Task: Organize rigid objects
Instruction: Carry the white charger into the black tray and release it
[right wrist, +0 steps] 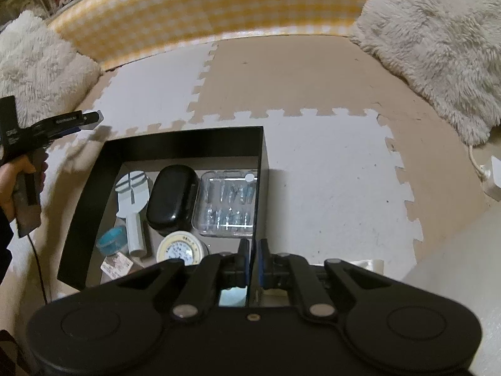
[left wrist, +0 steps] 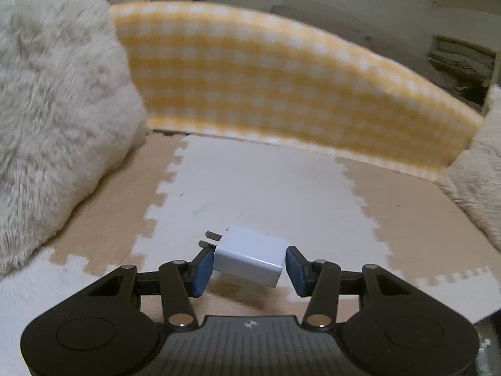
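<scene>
In the left wrist view my left gripper [left wrist: 250, 266] is shut on a white plug charger [left wrist: 250, 255], held above the foam floor mat with its two prongs pointing left. In the right wrist view my right gripper [right wrist: 253, 261] is shut on the right wall of a black open box [right wrist: 184, 142]. The box holds a white paddle-shaped object [right wrist: 133, 202], a black case [right wrist: 172, 199], a clear plastic case [right wrist: 227, 205], a round tin [right wrist: 181, 249], a small blue tub [right wrist: 111, 239] and a small card [right wrist: 116, 264]. The left gripper [right wrist: 90, 119] shows at the left, beyond the box's far left corner.
Beige and white puzzle floor mats [right wrist: 313, 163] cover the floor. A yellow checked cushion wall [left wrist: 281, 87] stands behind, with fluffy white pillows [left wrist: 47, 109] at both sides [right wrist: 438, 47]. A white power strip with a cable [right wrist: 491, 178] lies at the far right.
</scene>
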The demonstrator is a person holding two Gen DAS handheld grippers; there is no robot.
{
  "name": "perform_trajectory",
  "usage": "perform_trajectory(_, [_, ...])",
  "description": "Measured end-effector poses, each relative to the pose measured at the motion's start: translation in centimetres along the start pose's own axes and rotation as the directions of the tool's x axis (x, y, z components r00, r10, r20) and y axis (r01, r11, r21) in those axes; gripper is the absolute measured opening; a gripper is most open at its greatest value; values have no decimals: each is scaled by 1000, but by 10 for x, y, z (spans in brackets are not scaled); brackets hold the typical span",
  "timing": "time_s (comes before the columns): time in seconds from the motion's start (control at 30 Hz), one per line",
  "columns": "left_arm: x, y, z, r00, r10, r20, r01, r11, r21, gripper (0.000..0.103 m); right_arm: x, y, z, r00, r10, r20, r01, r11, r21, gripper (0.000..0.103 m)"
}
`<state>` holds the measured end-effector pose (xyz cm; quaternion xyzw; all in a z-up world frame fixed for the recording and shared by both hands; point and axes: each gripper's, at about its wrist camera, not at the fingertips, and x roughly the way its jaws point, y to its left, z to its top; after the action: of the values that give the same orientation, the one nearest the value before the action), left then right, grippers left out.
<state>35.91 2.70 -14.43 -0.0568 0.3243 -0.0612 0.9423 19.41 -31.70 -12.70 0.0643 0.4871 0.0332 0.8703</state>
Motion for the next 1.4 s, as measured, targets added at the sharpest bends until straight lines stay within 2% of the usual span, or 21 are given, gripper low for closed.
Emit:
perform_trajectory(0.2, [-36,-28,9,998,-64,18,63,998,19,51,2,-3,1,1000,15,-2,-15,1000,24,6])
perform_trajectory(0.4, [-71,-66,-3,984,-177,-16,177,983,56,51,4,-6,1,1000,29,-6,-28,999,41,6])
perform_trajectory(0.6, [-105,-96,-27,961,-265,-77,272,958,92,51,3,-10,2,999,46,-5,-45,997,61,6])
perform_trajectory(0.77, [-125,-116,-52,931,-340,-133,353,931,93,51,4,-10,3,999,47,-6,-46,997,62,6])
perform_trajectory(0.93, [-121,-149,-81,894,-401,-201,431,892,137,51,3,-10,3,999,50,-9,-50,996,68,5])
perform_trajectory(1.13, [-93,-170,-98,857,-451,-247,479,875,63,51,1,-9,0,999,48,-18,-47,997,55,5])
perform_trajectory(1.27, [-85,-185,-105,841,-474,-261,507,858,78,51,1,-11,-2,998,55,-21,-54,997,61,5])
perform_trajectory(1.4, [-74,-191,-108,840,-481,-253,514,854,83,51,1,-12,-1,998,61,-24,-59,996,69,5])
